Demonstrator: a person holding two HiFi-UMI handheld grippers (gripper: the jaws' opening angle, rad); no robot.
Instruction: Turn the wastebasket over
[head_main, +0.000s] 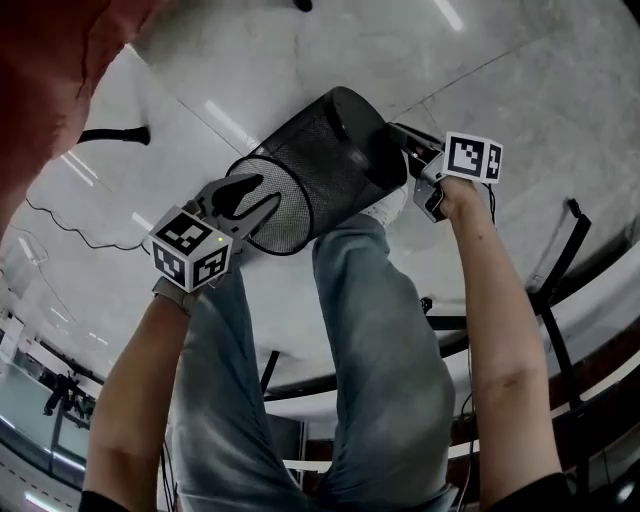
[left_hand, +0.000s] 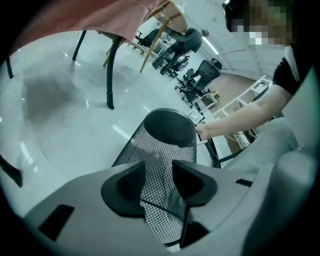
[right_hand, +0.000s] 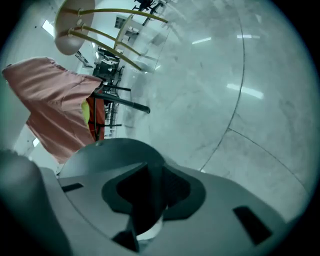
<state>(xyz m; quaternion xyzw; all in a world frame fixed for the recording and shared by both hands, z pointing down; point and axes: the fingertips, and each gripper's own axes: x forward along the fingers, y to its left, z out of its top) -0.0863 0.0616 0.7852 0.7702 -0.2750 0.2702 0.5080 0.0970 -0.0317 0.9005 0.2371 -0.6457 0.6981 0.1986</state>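
A black mesh wastebasket (head_main: 320, 160) lies tipped on its side over the pale floor, open mouth toward the left. My left gripper (head_main: 255, 197) straddles the mouth's rim. In the left gripper view the mesh wall (left_hand: 167, 130) runs through the gap of the left gripper (left_hand: 159, 172), and the pads stand apart, open. My right gripper (head_main: 400, 135) is at the basket's solid bottom end. In the right gripper view a dark edge of that bottom (right_hand: 147, 200) fills the gap of the right gripper (right_hand: 154, 180); I see no firm pinch.
The person's jeans-clad legs (head_main: 380, 330) and a white shoe (head_main: 390, 205) are right under the basket. A red cloth (head_main: 50, 60) hangs at the upper left, with a black cable (head_main: 110, 135) on the floor. Chair legs (left_hand: 110, 75) and office chairs (left_hand: 200, 75) stand farther off.
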